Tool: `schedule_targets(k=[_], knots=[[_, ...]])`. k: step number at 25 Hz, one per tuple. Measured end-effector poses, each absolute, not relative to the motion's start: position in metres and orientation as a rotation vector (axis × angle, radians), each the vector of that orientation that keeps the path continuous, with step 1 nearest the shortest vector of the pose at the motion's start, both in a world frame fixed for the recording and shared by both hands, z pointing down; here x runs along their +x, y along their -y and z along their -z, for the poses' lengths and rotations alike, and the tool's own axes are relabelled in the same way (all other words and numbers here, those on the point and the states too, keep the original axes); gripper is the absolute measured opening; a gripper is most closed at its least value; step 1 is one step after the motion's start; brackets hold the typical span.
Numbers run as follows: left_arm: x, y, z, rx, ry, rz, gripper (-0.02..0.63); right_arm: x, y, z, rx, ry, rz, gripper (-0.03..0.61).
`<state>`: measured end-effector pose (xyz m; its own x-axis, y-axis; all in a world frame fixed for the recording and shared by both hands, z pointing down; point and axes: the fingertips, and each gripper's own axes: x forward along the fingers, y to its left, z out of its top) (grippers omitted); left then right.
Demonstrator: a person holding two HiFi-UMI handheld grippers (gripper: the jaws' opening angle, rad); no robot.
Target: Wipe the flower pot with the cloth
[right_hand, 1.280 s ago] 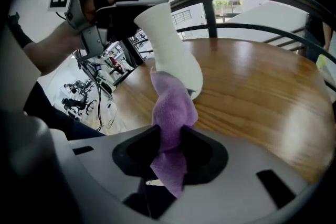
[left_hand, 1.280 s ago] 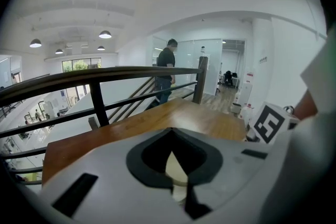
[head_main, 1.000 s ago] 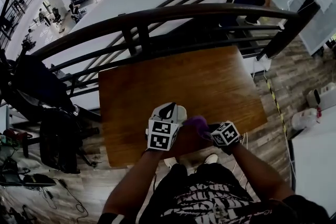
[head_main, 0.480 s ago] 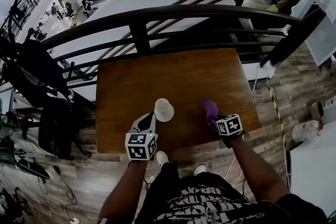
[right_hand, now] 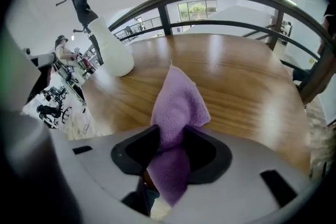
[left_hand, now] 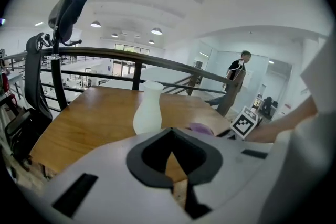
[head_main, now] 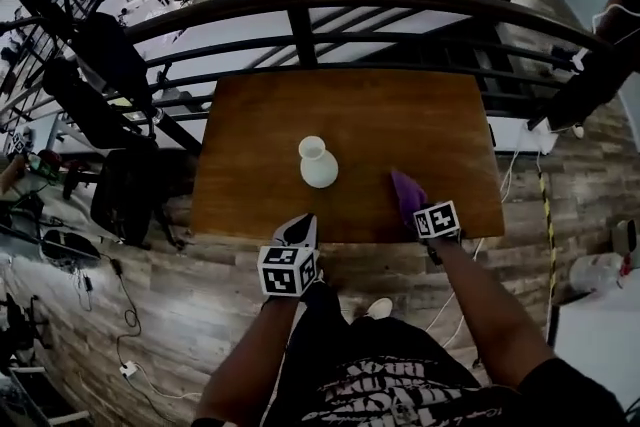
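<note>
Flower pot (head_main: 318,163) released, left hand-held gripper (head_main: 301,227) withdrawn shut empty, right hand-held gripper (right_hand: 169,136) opening on half-hidden cloth (right_hand: 178,99).

White smooth narrow-necked flower pot (head_main: 318,163), upright, near the middle of the brown wooden table (head_main: 400,115), purple fleece cloth (right_hand: 176,107), bunched to a peak, pinched in my right gripper (right_hand: 170,150), jaws opening, over the table's front right, apart from the pot.

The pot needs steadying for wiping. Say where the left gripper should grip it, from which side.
Probably the narrow neck of the flower pot, from the near left: it stands upright, its belly bulges wide, and the cloth is at its right.
</note>
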<state>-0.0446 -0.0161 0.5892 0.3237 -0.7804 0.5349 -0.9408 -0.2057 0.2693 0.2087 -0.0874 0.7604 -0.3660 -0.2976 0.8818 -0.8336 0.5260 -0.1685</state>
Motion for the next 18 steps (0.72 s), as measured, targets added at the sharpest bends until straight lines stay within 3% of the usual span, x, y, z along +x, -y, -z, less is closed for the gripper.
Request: schedule_targets(k=[2, 6, 12, 18], knots=[[-0.046, 0.001, -0.594, 2.020, 1.522, -0.390, 0.000, 0.203, 0.088, -0.759, 0.937, 1.939, -0.814, 0.150], [-0.046, -0.023, -0.596, 1.984, 1.532, -0.404, 0.000, 0.204, 0.096, -0.738, 0.993, 2.020, -0.818, 0.253], [-0.054, -0.033, -0.589, 1.995, 1.534, -0.412, 0.000, 0.213, 0.111, -0.673, 1.188, 2.200, -0.709, 0.261], [-0.041, -0.029, -0.579, 2.108, 1.482, -0.410, 0.000, 0.193, 0.057, -0.624, 1.263, 2.360, -0.680, 0.239]])
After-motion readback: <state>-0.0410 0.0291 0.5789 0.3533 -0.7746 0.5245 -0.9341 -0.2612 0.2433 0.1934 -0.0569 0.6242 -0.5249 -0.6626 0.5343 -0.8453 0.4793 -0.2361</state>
